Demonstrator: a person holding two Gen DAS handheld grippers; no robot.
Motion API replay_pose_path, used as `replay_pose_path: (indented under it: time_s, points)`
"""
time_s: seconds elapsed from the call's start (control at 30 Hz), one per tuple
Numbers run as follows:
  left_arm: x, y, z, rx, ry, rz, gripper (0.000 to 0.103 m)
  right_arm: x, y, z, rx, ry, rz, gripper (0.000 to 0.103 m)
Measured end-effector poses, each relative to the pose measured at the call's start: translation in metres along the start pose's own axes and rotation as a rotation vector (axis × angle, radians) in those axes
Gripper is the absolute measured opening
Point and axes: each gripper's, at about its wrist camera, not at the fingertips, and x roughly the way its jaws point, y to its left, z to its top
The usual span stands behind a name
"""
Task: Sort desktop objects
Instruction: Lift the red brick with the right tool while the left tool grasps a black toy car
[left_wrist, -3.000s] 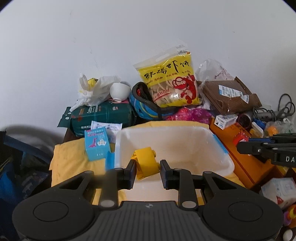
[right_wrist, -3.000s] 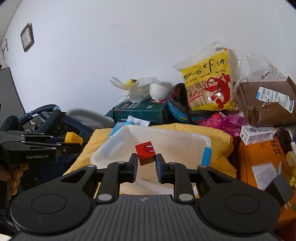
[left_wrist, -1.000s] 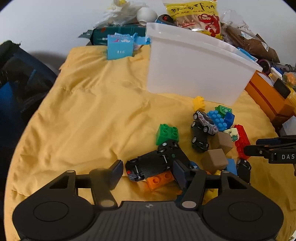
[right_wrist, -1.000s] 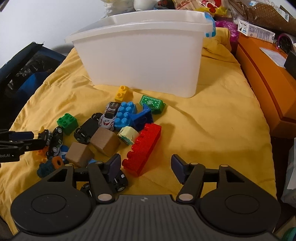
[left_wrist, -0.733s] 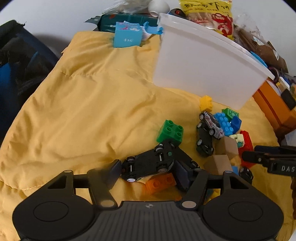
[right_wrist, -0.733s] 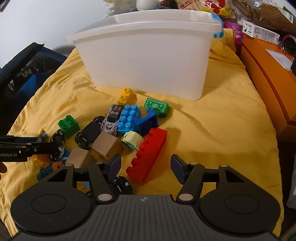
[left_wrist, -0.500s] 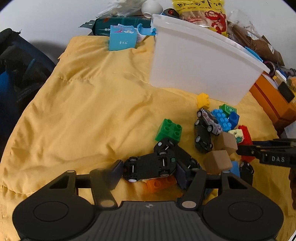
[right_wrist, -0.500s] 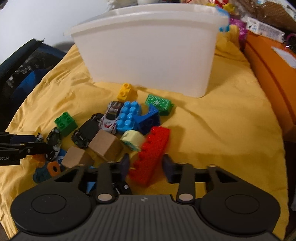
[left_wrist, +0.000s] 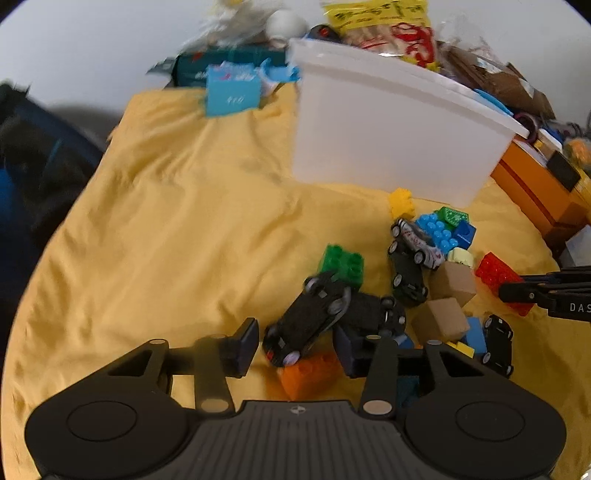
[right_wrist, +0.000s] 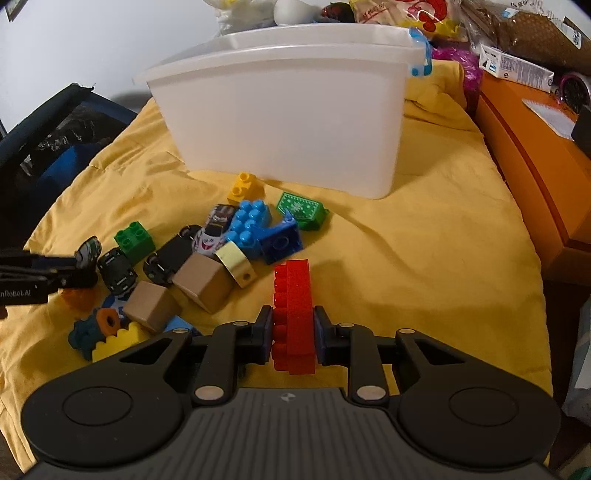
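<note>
Since half a second ago our right gripper (right_wrist: 293, 338) has clamped the long red brick (right_wrist: 294, 314); the left gripper (left_wrist: 297, 347), jaws apart, straddles a black toy car (left_wrist: 308, 321). Both await the white bin (right_wrist: 280, 122).

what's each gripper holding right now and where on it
The right gripper clamps the red brick across its long sides, near the close end. The left gripper is open around a black car, not gripping it.

- The yellow cloth (right_wrist: 424, 258) is soft and wrinkly.
- The white tub (right_wrist: 284, 122) is smooth, milky plastic.
- The red brick (right_wrist: 293, 314) is shiny, bumpy plastic.
</note>
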Motion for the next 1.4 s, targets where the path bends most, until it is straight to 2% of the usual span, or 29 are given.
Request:
replay_pose_path:
  time_s: [0.13,0.3,0.4,0.43,0.53,0.63,0.8,0.87,0.93,1.23,1.4]
  points:
    - [0.001,-0.006,0.007,0.051,-0.028,-0.014,0.055,0.004,0.001,-0.002,0.003,0.016,-0.001,0.031]
    - [0.012,-0.001,0.009,0.043,0.012,-0.012,0.055,0.010,0.002,0.001,-0.011,0.021,-0.015,0.034]
    - [0.010,0.002,0.008,0.041,0.018,-0.018,0.055,0.012,0.003,0.002,-0.015,0.025,-0.008,0.033]
    - [0.009,0.002,0.006,0.051,0.020,-0.021,0.055,0.012,0.003,0.001,-0.022,0.024,-0.005,0.030]
    - [0.005,0.000,0.002,0.093,0.028,-0.031,0.055,0.009,0.003,0.001,-0.027,0.020,0.001,0.030]
    - [0.000,0.003,-0.001,0.087,0.019,-0.054,0.059,0.009,0.002,0.000,-0.025,0.027,0.005,0.030]
    - [0.008,0.008,-0.003,0.085,0.049,-0.057,0.060,0.011,0.003,0.000,-0.033,0.030,0.003,0.030]
    - [0.009,0.008,-0.002,0.090,0.051,-0.067,0.052,0.010,0.004,0.001,-0.034,0.022,0.003,0.029]
    - [0.007,0.005,-0.001,0.111,0.046,-0.069,0.033,0.006,0.003,0.001,-0.025,0.006,0.007,0.029]
    - [-0.023,0.004,0.013,0.081,-0.014,-0.058,0.032,-0.025,0.000,0.010,0.040,-0.090,0.037,0.029]
    - [-0.052,-0.002,0.046,0.044,-0.095,-0.069,0.032,-0.060,0.008,0.034,0.039,-0.184,0.068,0.029]
